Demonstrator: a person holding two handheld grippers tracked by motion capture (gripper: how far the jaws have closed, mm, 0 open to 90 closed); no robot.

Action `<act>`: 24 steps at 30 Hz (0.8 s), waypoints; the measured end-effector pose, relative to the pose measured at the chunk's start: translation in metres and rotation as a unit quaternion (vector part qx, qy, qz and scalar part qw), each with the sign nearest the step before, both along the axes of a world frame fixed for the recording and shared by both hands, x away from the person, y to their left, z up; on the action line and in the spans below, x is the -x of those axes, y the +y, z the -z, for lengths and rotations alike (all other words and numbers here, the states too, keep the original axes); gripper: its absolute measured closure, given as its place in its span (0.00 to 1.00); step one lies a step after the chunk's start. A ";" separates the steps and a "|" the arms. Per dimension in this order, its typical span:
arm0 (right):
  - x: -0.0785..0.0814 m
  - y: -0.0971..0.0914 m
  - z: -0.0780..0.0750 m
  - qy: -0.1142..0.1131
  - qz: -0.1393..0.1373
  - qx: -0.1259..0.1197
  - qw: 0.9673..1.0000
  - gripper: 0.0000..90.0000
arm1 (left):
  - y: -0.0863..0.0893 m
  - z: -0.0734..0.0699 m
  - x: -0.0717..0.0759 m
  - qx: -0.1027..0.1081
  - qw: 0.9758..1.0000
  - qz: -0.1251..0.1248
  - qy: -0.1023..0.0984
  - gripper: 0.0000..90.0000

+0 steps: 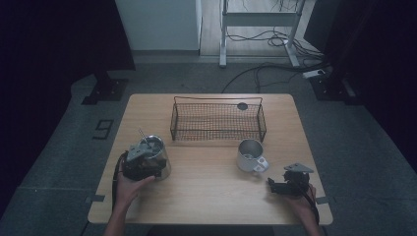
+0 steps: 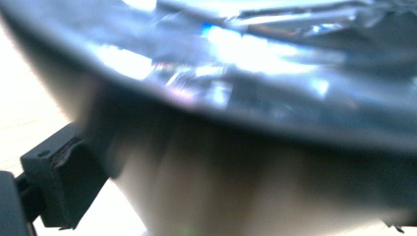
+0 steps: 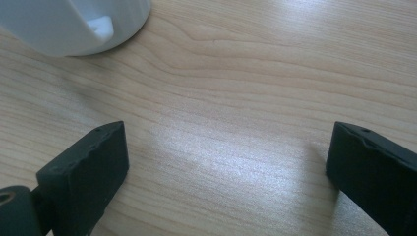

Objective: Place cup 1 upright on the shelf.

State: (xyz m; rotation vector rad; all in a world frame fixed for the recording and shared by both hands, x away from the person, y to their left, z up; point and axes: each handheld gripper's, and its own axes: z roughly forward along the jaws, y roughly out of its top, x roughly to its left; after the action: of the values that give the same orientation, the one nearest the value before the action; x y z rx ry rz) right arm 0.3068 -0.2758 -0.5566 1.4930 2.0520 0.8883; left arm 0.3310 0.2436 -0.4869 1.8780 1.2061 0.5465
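Fingers of our left gripper (image 1: 147, 164) stand wide around one steel pot (image 1: 158, 153) at the desk's (image 1: 206, 196) left; our right gripper (image 1: 286, 184) gapes empty near one white mug (image 1: 250, 155); one wire basket (image 1: 218, 120) behind.

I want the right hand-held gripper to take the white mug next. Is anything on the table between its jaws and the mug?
Nothing visible. The right hand-held gripper has open jaws with bare wooden table ahead of them, and the white mug stands just beyond, its handle side toward that gripper. The wire basket sits farther back.
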 end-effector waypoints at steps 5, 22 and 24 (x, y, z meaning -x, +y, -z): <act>0.000 0.000 0.000 0.000 0.001 0.000 1.000 0.03 | -0.004 0.002 -0.004 -0.008 1.000 -0.002 -0.011 0.01; 0.000 0.000 0.000 0.000 0.000 0.000 1.000 0.03 | -0.011 0.004 -0.006 -0.017 0.999 -0.006 -0.048 0.04; 0.000 0.000 0.000 0.000 0.000 0.000 1.000 0.03 | -0.010 0.005 -0.006 -0.015 0.999 -0.004 -0.050 0.04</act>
State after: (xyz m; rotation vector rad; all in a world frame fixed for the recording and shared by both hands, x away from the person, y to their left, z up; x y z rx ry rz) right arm 0.3068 -0.2758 -0.5566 1.4937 2.0507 0.8887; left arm 0.3370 0.2331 -0.4914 1.8495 1.1476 0.6588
